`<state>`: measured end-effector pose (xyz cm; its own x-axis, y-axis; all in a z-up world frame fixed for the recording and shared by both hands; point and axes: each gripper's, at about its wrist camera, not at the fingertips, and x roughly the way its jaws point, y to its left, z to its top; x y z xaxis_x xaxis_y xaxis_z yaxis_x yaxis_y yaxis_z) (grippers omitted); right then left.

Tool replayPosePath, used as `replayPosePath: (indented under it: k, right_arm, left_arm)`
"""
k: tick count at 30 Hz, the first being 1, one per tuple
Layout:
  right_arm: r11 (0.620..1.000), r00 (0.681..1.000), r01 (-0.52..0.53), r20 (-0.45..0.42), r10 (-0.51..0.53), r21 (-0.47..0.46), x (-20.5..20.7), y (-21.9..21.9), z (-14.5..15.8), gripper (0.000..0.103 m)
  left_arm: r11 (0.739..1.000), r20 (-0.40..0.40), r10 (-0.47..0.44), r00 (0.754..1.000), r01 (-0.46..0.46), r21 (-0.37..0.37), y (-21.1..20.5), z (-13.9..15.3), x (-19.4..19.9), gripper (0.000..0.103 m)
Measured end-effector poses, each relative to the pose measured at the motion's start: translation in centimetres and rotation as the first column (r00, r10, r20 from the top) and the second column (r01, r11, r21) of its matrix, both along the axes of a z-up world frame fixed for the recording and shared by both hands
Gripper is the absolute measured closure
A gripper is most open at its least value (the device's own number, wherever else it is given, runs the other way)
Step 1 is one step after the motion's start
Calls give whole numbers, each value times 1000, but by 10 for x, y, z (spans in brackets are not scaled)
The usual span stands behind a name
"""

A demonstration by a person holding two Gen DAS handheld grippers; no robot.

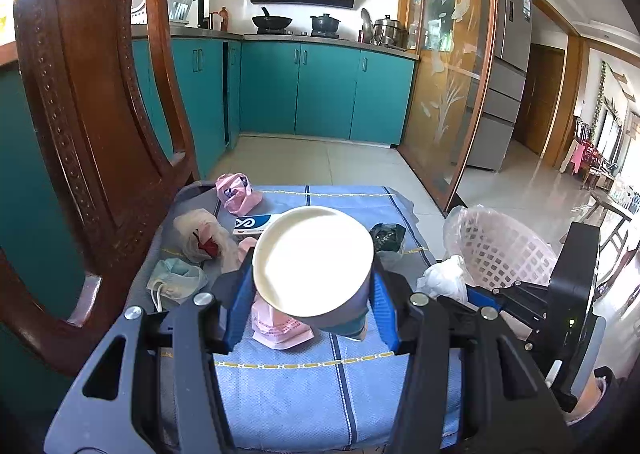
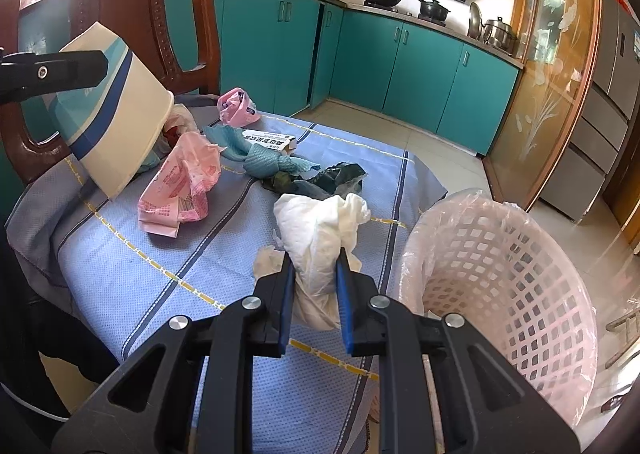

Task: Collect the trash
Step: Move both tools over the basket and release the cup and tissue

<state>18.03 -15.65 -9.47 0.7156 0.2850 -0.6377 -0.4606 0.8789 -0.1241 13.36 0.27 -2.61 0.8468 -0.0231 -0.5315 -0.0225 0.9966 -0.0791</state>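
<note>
My left gripper is shut on a white paper cup with blue stripes, held tilted above the blue cloth; the cup also shows at the left of the right wrist view. My right gripper is shut on a crumpled white tissue wad, close to the pink lined trash basket at the table's right edge. The basket also shows in the left wrist view. Loose trash lies on the cloth: a pink wrapper, a pink bag, a teal cloth, a dark wrapper, a small box.
A carved wooden chair back stands at the table's left. A face mask and a clear bag with red inside lie near it. Teal kitchen cabinets and a glass partition stand behind, across tiled floor.
</note>
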Motion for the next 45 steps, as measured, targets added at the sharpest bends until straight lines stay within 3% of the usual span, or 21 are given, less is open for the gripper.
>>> replayPosePath:
  k: [11, 20, 31, 38, 45]
  right_arm:
    - [1000, 1000, -18, 13, 18, 1, -3, 3, 2, 83]
    - [999, 999, -41, 22, 42, -21, -8, 11, 0, 83]
    - [1000, 998, -26, 52, 26, -4, -9, 8, 6, 83]
    - [979, 970, 120, 190, -151, 164, -17, -43, 40, 83]
    - [929, 905, 307, 239, -352, 206, -22, -100, 49, 83]
  left_arm:
    - [999, 34, 32, 999, -33, 32, 3, 4, -4, 51]
    - [999, 2, 38, 999, -38, 37, 7, -4, 1, 51]
    - [999, -10, 35, 999, -35, -9, 14, -8, 5, 51]
    - [995, 15, -50, 999, 51, -91, 9, 5, 14, 51]
    - [965, 76, -193, 978, 204, -167, -27, 34, 33, 51]
